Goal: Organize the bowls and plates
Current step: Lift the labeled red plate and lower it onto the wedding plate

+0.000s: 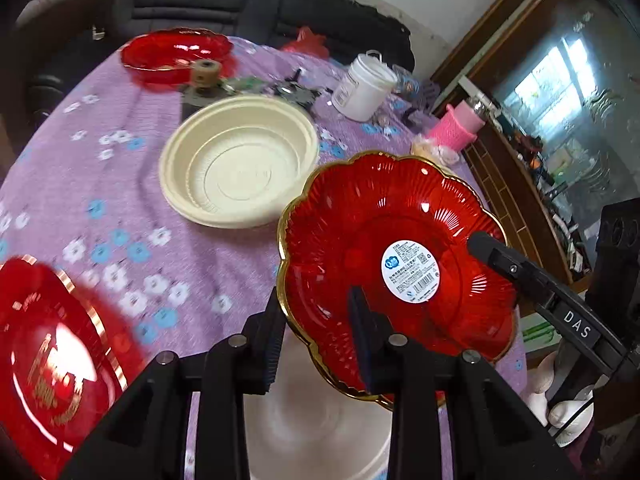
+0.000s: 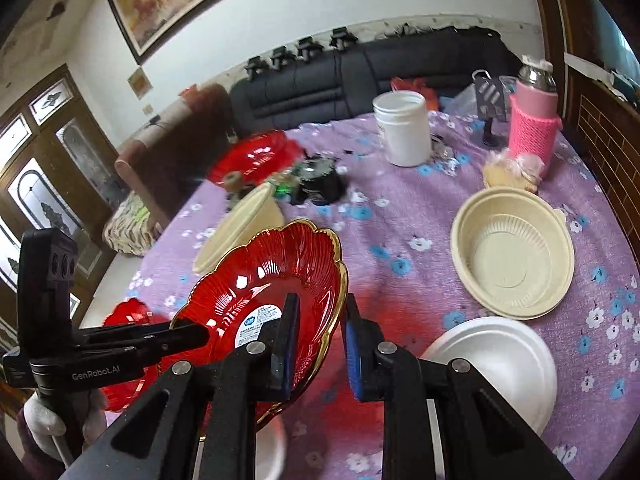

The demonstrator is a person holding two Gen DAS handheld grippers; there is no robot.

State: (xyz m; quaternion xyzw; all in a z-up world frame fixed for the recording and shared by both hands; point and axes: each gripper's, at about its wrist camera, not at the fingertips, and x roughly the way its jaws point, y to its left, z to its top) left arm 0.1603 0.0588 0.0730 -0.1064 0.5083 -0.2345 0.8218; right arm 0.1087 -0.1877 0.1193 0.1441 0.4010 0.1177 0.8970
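Observation:
A red gold-rimmed flower-shaped plate point(image 1: 372, 232) with a white sticker is held above the purple tablecloth point(image 1: 120, 184). Both grippers straddle its rim from opposite sides. My left gripper point(image 1: 316, 340) has its jaws on either side of the plate's near rim. My right gripper point(image 2: 320, 344) has its jaws on either side of the plate's point(image 2: 264, 280) right rim; a gap shows beside the right pad. The right gripper also shows in the left wrist view point(image 1: 492, 248). A cream bowl point(image 1: 240, 160) sits behind the plate.
Another red plate point(image 1: 52, 360) lies at the near left, a third red one point(image 1: 176, 52) at the far side. A second cream bowl point(image 2: 516, 256) and a white bowl point(image 2: 504, 360) sit to the right. A white jar point(image 2: 404, 128) and pink bottle point(image 2: 534, 120) stand far.

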